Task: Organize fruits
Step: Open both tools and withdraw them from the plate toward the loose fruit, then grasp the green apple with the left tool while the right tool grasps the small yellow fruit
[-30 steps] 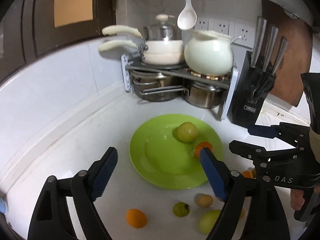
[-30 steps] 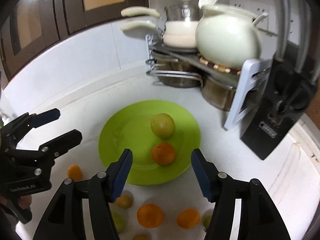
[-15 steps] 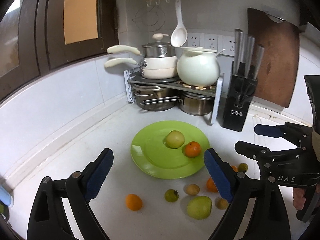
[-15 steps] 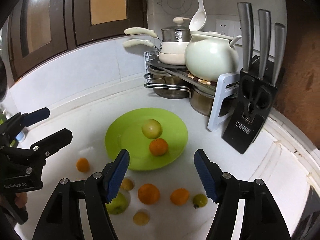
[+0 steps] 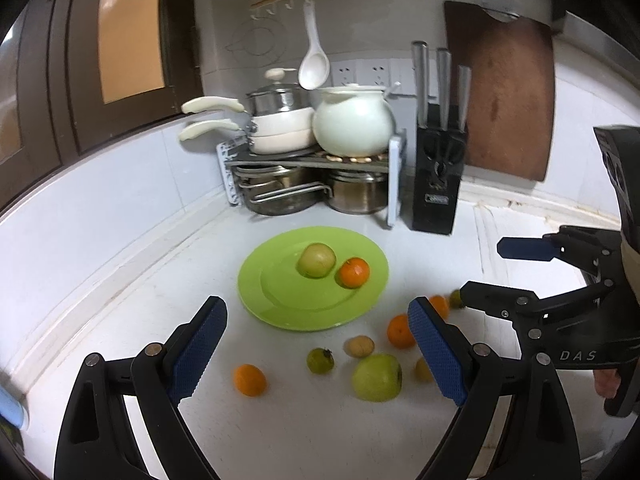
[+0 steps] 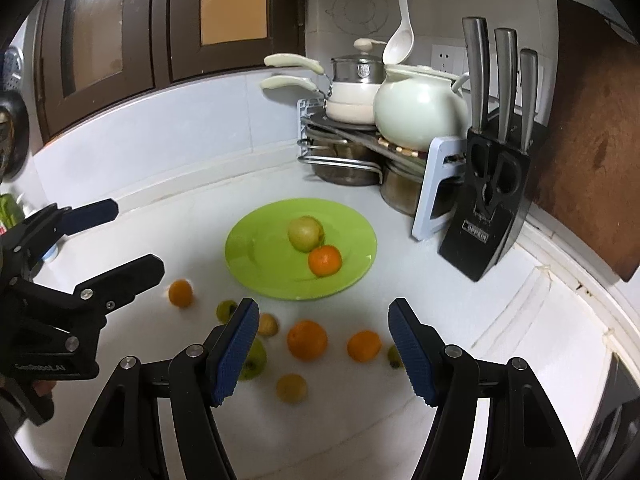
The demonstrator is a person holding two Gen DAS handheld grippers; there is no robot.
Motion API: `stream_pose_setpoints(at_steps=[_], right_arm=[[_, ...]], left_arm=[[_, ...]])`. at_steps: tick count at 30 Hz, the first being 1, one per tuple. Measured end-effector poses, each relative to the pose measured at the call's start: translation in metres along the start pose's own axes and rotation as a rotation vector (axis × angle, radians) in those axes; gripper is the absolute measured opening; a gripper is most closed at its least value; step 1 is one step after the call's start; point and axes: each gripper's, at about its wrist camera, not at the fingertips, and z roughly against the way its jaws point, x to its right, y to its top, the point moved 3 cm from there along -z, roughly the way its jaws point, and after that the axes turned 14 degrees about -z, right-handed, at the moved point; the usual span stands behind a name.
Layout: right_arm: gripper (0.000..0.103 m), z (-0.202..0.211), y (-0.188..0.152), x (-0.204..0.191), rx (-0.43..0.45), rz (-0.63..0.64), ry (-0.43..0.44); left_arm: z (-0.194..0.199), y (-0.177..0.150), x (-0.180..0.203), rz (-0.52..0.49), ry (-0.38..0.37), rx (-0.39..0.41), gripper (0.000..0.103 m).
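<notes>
A green plate [image 5: 280, 304] [image 6: 260, 264] on the white counter holds a pale green fruit [image 5: 317, 260] [image 6: 306, 233] and an orange [image 5: 353, 272] [image 6: 325, 260]. Several loose fruits lie in front of it: a green apple [image 5: 377, 377] [image 6: 253, 358], oranges [image 5: 250, 379] [image 6: 307, 339] [image 6: 363, 345], and small yellow and green fruits [image 5: 320, 360] [image 6: 291, 388]. My left gripper [image 5: 320, 354] is open and empty above the loose fruits. My right gripper [image 6: 324, 350] is open and empty, also above them; it shows at the right of the left wrist view [image 5: 486, 272].
A pot rack [image 5: 316, 168] with white pots and steel pans stands in the back corner. A black knife block [image 5: 438, 176] [image 6: 488, 204] and a brown cutting board [image 5: 504, 104] stand to its right. The wall runs along the left.
Both grippers have pulled back and up from the plate, so more loose fruits show in front. Both stay open. The fruits have not moved.
</notes>
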Motion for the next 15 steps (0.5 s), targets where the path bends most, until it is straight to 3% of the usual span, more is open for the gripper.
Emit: stream_pose_setpoints(at_steps=[15], right_arm=[[0.068,-0.028,-0.039,0.003,-0.121,0.018,-0.012]], left_arm=[[-0.042,-0.034,0.023,-0.084,-0.178,-0.093,0.088]])
